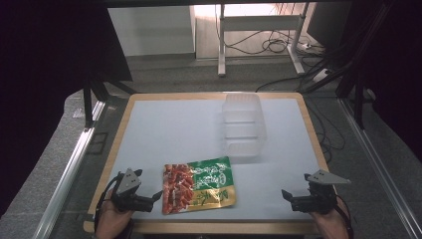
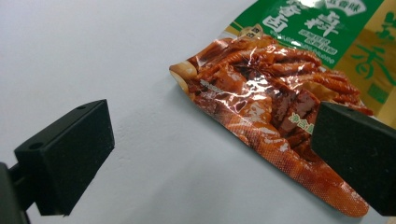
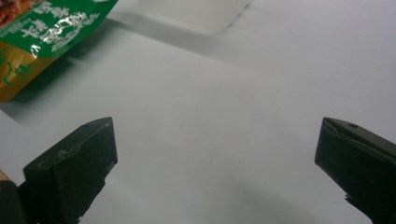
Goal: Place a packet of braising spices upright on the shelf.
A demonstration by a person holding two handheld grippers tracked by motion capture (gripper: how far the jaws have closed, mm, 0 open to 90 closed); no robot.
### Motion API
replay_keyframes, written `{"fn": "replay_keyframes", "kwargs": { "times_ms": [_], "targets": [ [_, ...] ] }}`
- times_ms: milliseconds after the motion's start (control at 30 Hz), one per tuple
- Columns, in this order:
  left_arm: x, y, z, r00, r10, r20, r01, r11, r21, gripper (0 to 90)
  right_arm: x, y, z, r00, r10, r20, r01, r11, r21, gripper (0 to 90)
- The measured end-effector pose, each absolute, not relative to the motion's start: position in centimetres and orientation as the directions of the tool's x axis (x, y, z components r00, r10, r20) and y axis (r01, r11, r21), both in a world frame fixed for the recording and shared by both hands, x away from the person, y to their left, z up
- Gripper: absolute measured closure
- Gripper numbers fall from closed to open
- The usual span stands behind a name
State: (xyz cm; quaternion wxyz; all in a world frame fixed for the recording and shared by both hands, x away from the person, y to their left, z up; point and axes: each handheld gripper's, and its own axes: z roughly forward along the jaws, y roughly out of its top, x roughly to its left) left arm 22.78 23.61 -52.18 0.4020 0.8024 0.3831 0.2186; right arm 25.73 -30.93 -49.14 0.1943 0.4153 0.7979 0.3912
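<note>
Lying flat at the table's (image 1: 149,129) near edge, the snack packet (image 1: 199,185) looked light, crinkly, slippery; its red corner suited the left gripper (image 1: 155,196), jaws wide, empty; right gripper (image 1: 284,194) likewise spread.

Both grippers are showing matte black bodies. The left gripper (image 1: 149,198) is carrying a grey three-cornered plate (image 1: 130,179) on top, and black cables are looping around the left hand (image 1: 110,222). The right gripper (image 1: 290,197) is wearing the same grey plate (image 1: 326,177), with a black cable running by the right hand (image 1: 332,226). The jaw blocks are looking square-edged, with small screw holes and scuffed edges.
</note>
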Motion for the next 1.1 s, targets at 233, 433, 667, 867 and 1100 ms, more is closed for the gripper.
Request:
{"fn": "replay_keyframes", "kwargs": {
  "times_ms": [233, 433, 667, 867, 1100],
  "targets": [
    [22.75, 23.29, -52.26, 0.615, 0.787, 0.058, 0.446, -0.407, 0.798, 0.0, 25.62, -31.00, -49.05, -0.582, 0.813, 0.011, 0.497, 0.345, 0.796, 0.0],
    [22.75, 23.11, -52.29, 0.618, 0.784, 0.063, 0.447, -0.415, 0.792, 0.0, 25.85, -31.17, -49.30, -0.585, 0.811, 0.008, 0.498, 0.351, 0.792, 0.0],
    [22.75, 22.98, -52.35, 0.619, 0.783, 0.069, 0.447, -0.423, 0.788, 0.0, 25.89, -30.96, -49.40, -0.593, 0.805, 0.009, 0.502, 0.361, 0.786, 0.0],
    [22.73, 22.92, -52.35, 0.619, 0.782, 0.068, 0.449, -0.424, 0.786, 0.0, 25.90, -30.79, -49.41, -0.592, 0.804, 0.051, 0.516, 0.330, 0.790, 0.0],
    [22.67, 22.93, -52.31, 0.624, 0.778, 0.072, 0.436, -0.424, 0.794, 0.0, 25.90, -30.33, -49.37, -0.601, 0.799, 0.030, 0.502, 0.348, 0.792, 0.0]
  ]
}}
